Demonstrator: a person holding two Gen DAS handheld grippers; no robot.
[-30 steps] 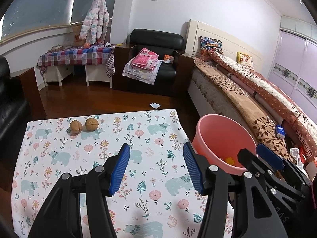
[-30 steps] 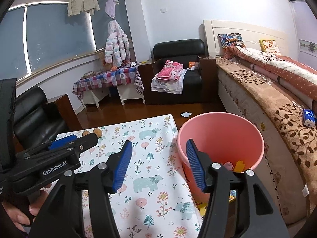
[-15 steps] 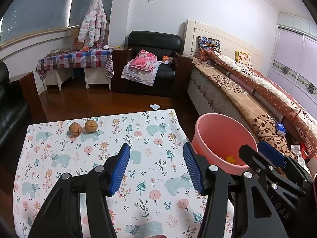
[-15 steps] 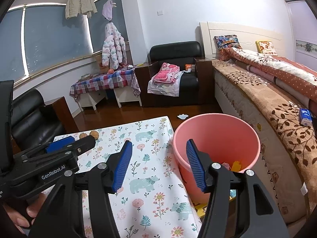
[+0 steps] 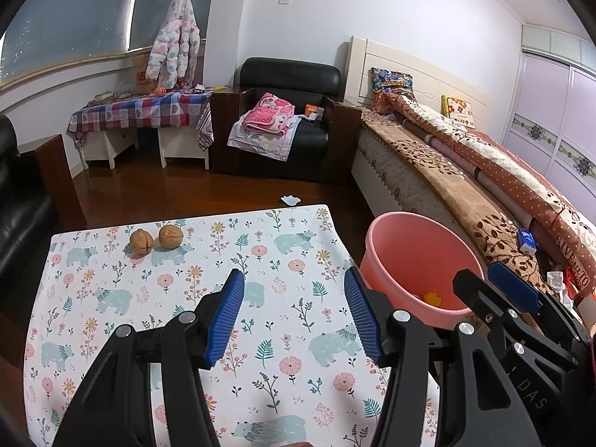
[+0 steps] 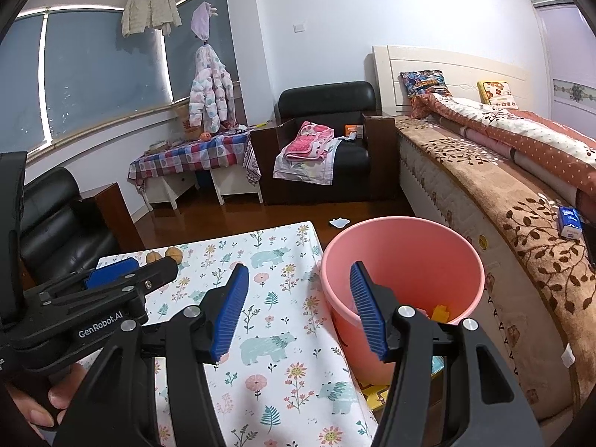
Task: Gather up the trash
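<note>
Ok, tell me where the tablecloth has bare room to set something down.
Most of the tablecloth is bare: the whole stretch from the two walnuts at the far left corner across to the edge by the pink bucket. Only that walnut corner is occupied.

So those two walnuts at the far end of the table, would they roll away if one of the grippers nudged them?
Probably. The walnuts look round and sit loose on the flat tablecloth, so a sideways nudge would likely send them rolling. Their shells look hard and ridged, so they should stay stiff between the ribbed blue pads. Being small, they are likely light, though a rounded shell could squirt out of an off-centre pinch.
</note>
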